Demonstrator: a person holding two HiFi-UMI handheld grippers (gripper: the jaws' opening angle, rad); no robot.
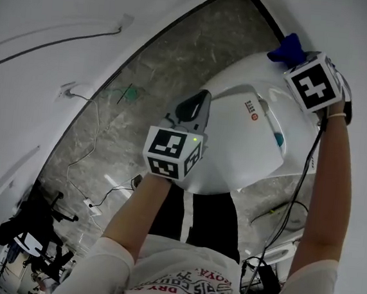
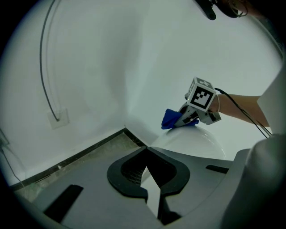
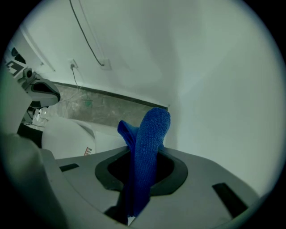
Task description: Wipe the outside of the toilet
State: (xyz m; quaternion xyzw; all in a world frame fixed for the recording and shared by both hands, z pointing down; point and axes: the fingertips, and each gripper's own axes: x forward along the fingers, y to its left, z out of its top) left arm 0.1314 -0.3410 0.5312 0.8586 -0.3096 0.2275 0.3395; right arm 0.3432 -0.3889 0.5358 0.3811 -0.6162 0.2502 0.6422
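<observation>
Two bare forearms reach forward and down from white sleeves, each hand holding a gripper with a marker cube. The right gripper (image 1: 293,62) is stretched to the far end of the white glossy ceramic toilet (image 1: 235,142), its jaws clamped on a blue terry microfibre cloth (image 3: 149,152) that stands up between them and touches the toilet's rounded top. The left gripper (image 1: 197,109) sits nearer, just beside the toilet's left flank, jaws drawn together with nothing between them.

Grey marbled stone floor (image 1: 158,76) runs around the toilet and meets plain white walls (image 1: 49,1) at a dark edge strip. A thin dark cable (image 1: 51,43) trails across the wall, and a white wall socket (image 2: 58,118) sits low on it.

On the toilet's closed lid a small label (image 1: 250,109) shows dark print and a red round mark, too small to read.
</observation>
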